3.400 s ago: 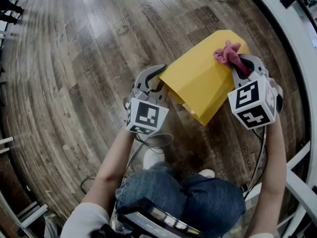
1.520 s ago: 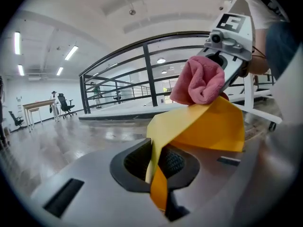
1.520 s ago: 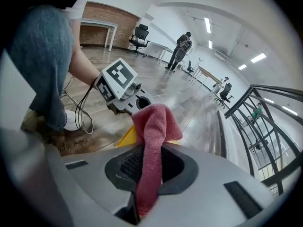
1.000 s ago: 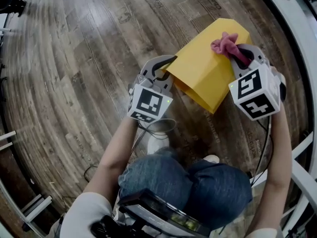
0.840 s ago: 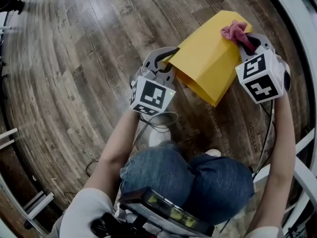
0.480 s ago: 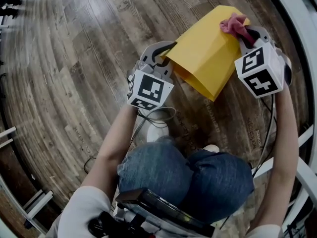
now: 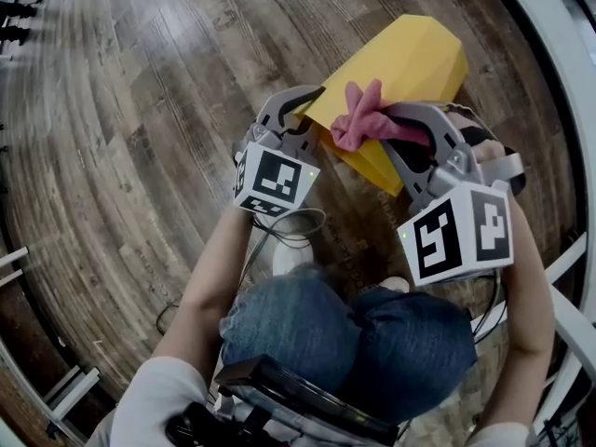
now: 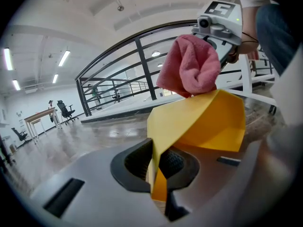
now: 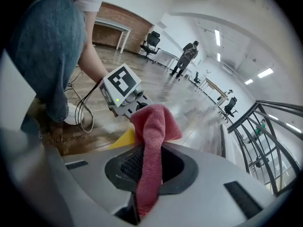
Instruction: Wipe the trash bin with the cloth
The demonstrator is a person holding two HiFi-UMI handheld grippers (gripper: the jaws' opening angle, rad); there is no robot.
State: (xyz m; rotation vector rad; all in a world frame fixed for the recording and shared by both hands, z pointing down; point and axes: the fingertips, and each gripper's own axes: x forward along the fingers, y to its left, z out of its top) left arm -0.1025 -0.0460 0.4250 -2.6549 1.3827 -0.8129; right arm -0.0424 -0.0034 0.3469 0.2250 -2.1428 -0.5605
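Trash bin [image 7: 410, 59]: its rim wall stands between the left gripper's [image 8: 158, 171] fingers [image 8: 137, 162], and its body runs forward beyond their tips. Cloth [image 7: 361, 124]: caught between the right gripper's [image 9: 144, 174] fingers [image 9: 130, 164], bunched ahead of their tips against the bin's side near its mouth. The left fingers lie just left of the cloth. The person's knees [image 7: 354, 352] lie behind both grippers.

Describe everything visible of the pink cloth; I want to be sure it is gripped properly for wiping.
The pink cloth is a soft, fuzzy fabric, like microfibre, bunched and creased rather than spread flat. The right claw is shut on it: a narrow pinched strip runs between the pads, and a loose rounded wad sticks out past the tips. It is held in the air at the open end of the yellow trash bin, where the wad seems to press against the bin by its rim. Nothing else appears to touch it.
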